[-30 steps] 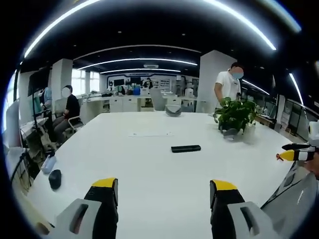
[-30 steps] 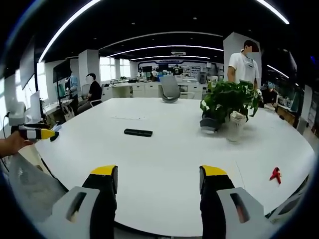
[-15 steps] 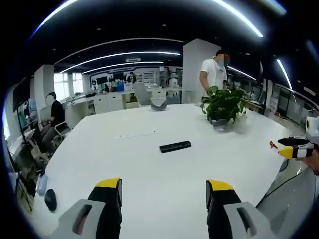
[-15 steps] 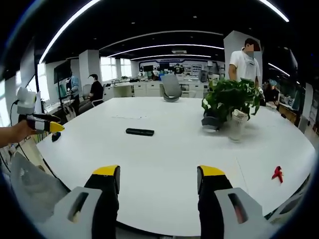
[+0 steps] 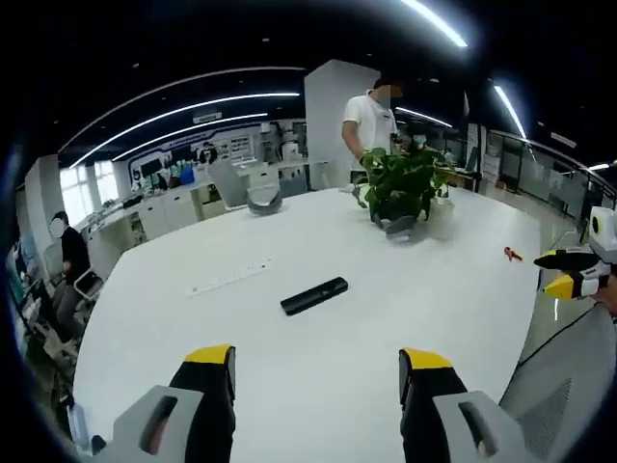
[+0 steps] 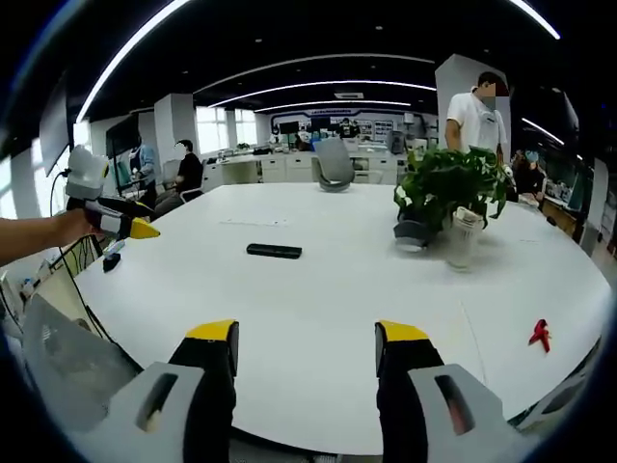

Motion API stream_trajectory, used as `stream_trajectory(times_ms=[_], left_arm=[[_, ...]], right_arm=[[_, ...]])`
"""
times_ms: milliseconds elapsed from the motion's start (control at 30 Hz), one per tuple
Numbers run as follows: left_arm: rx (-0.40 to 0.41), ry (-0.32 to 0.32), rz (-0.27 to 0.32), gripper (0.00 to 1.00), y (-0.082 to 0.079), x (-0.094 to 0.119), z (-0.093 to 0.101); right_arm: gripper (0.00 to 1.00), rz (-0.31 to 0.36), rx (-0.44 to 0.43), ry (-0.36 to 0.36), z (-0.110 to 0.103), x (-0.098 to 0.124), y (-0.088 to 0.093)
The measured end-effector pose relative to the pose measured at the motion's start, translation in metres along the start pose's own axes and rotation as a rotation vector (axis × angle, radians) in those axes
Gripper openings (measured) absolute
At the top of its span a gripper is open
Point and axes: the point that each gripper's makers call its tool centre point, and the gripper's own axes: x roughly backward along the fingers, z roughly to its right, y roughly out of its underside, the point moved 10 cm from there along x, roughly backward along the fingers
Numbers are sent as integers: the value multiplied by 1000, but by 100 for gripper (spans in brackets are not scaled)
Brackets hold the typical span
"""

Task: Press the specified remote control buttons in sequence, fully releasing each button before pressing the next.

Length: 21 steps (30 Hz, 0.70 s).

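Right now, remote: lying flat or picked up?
Flat. The remote lies on the white table, untouched; both grippers are open and well short of it.

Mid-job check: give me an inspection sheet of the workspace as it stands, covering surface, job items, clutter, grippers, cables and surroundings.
Surface: large white table, mostly bare.
Job's things: black remote control lying flat near the table's middle, untouched, apart from both grippers.
Clutter: potted plant with a white cup beside it; small red object near the table edge; dark mouse-like item by the other edge.
Grippers: left gripper and right gripper both open, empty, short of the remote.
Cables: nothing seen on the table.
Surroundings: open office; standing person behind the plant, seated person at desks, grey chair at the far side.
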Motion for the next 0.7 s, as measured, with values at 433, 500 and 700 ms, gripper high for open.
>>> stream_trajectory(times_ms=[433,500,700], left_arm=[[-181,95,-58,69,-37,-56,-24],[-205,109,-70,69,-41,-65,-26],[-296,162,-150,66,-43,-103,-35]], right_arm=[[44,-37,-15,-15,-1,-2,3],[42,-43,-24,-18,-1,-2,3],[38,-59,-25,-14,-1,-3,4]])
